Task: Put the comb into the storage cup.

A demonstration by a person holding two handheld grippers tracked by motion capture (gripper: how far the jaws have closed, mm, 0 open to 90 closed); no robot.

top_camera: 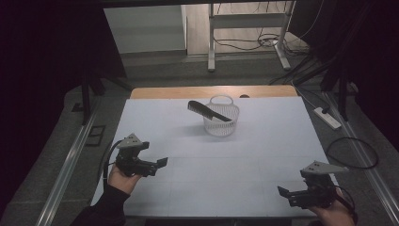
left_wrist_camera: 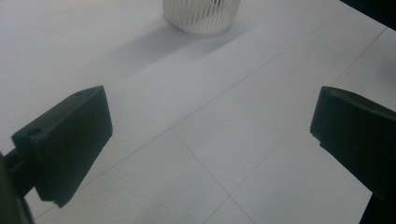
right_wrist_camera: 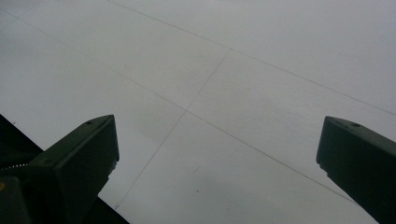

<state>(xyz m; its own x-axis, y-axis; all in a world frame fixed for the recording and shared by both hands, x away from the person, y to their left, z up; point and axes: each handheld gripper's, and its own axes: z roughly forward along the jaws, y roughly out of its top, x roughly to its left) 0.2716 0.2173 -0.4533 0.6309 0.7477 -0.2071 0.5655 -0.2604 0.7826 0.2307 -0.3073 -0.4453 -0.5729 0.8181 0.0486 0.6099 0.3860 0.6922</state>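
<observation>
A small white slatted basket (top_camera: 221, 120) stands at the far middle of the white table (top_camera: 235, 165). A black comb (top_camera: 207, 110) leans in it, its handle end sticking out up and to the left over the rim. My left gripper (top_camera: 159, 165) is held low at the table's near left, open and empty, pointing right. My right gripper (top_camera: 284, 193) hovers at the near right corner, open and empty, pointing left. In the left gripper view the jaws stand wide apart (left_wrist_camera: 212, 116) with the basket (left_wrist_camera: 201, 16) far ahead. The right gripper view has wide-apart jaws (right_wrist_camera: 217, 140) over bare tabletop.
A wooden strip (top_camera: 211, 92) edges the table's far side. Beyond it are a metal desk frame (top_camera: 244, 33), cables and a power strip (top_camera: 327, 117) on the floor. Dark curtains hang at both sides.
</observation>
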